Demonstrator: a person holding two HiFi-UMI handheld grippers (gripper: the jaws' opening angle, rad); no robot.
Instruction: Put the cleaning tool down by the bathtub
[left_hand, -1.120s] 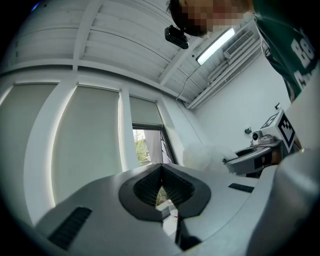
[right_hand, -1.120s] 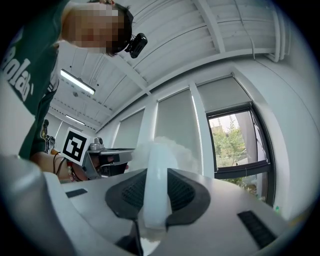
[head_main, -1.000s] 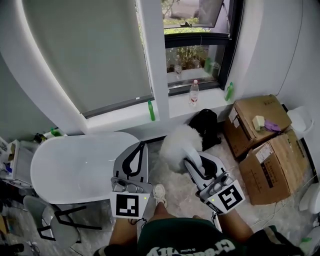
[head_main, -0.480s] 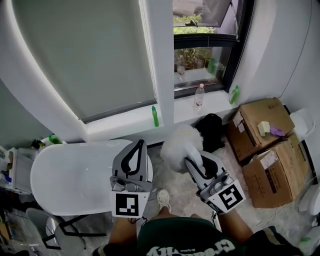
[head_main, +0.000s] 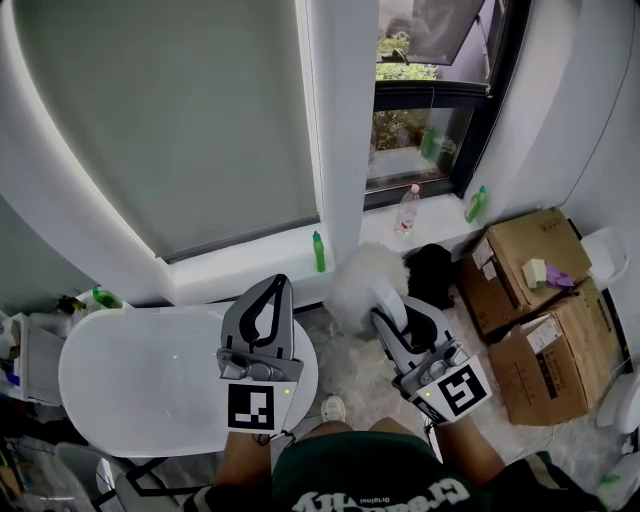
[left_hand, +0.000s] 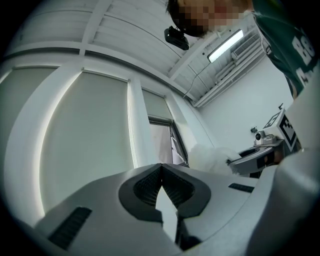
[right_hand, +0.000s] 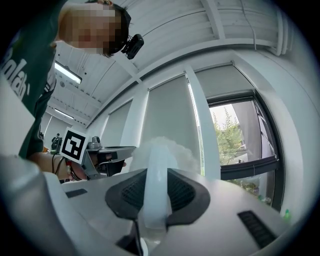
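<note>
The right gripper (head_main: 388, 312) stays clamped on the cleaning tool (head_main: 357, 280), whose fluffy head is just ahead of it. The left gripper (head_main: 276, 290) is closed and empty. Both have advanced, and the bathtub (head_main: 120, 365) now lies beneath the left gripper, so set-down is probably close.

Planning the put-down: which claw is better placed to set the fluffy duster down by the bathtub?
Right. The right claw is shut on the duster handle, above the floor beside the bathtub. The left claw is shut and empty.

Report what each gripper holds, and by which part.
The right gripper clamps the fluffy white duster by its white handle. The left gripper holds nothing, jaws together.
</note>
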